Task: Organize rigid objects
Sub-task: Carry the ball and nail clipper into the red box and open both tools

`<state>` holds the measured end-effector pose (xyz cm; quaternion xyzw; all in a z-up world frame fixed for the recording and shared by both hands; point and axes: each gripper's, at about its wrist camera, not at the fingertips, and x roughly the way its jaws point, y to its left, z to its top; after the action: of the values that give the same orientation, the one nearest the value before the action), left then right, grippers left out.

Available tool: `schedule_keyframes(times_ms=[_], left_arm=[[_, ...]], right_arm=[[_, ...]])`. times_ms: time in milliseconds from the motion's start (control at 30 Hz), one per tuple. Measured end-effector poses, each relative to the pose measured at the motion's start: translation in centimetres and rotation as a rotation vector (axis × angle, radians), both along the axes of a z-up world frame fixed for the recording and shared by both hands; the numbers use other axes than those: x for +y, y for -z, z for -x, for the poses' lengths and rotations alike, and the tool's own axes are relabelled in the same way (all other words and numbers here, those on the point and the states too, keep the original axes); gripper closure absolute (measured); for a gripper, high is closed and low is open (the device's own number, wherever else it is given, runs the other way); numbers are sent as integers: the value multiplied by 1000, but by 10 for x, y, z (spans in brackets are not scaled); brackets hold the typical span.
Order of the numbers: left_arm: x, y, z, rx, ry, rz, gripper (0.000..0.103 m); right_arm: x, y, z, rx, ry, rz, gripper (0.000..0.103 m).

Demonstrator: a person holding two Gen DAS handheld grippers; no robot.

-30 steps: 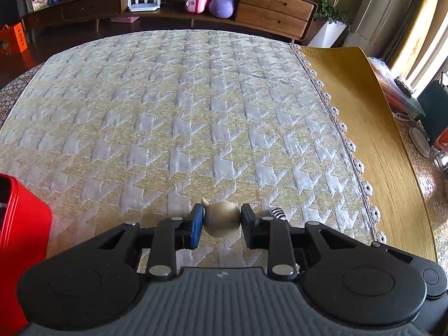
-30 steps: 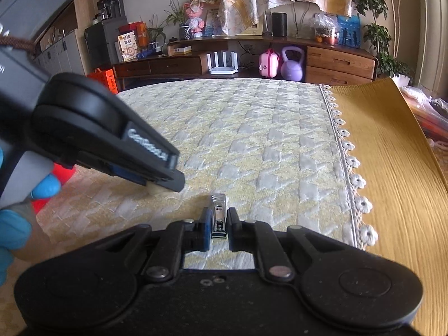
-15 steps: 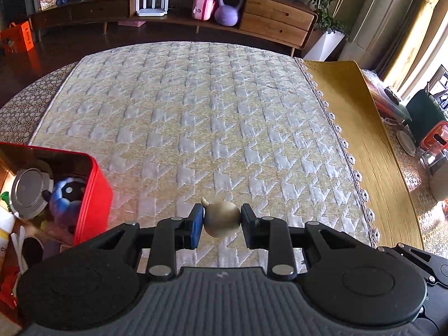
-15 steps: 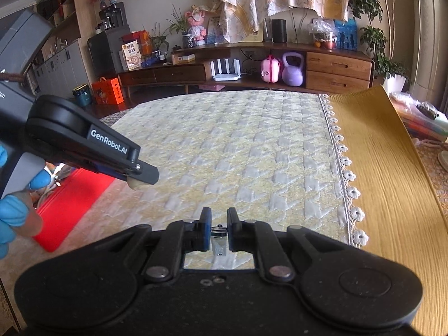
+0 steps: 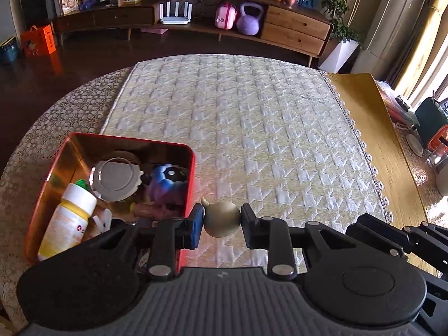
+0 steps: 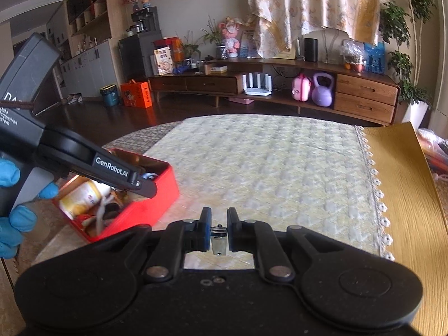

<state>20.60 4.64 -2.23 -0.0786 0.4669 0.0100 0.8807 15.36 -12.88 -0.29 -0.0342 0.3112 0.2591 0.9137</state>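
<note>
Olive-grey and round, a small ball with a stub [image 5: 222,219] sits pinched between the pads of the left gripper [image 5: 221,225], held in the air just beside the near right corner of the red tin box [image 5: 190,156] on the patterned table mat [image 5: 252,128]. The right gripper [image 6: 217,232] is closed tight on a small metal nail clipper [image 6: 218,236] — it hangs above the mat, right of the box. In the box lie a white-and-yellow bottle [image 5: 68,218], a round lidded jar [image 5: 116,177] and a blue-purple toy [image 5: 166,182]; a blue-gloved hand [image 6: 12,198] grips the left tool's handle.
</note>
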Motion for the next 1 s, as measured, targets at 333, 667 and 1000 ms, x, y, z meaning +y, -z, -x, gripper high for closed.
schedule_keyframes(times_ms=[333, 667, 1000], left_arm=[[68, -17, 23, -37, -73, -15, 75], [123, -9, 23, -21, -94, -24, 75], [154, 17, 7, 11, -110, -4, 75]], right_arm=[[59, -20, 4, -26, -83, 9, 93], [119, -21, 2, -39, -171, 37, 93], [164, -1, -12, -33, -227, 74, 93]])
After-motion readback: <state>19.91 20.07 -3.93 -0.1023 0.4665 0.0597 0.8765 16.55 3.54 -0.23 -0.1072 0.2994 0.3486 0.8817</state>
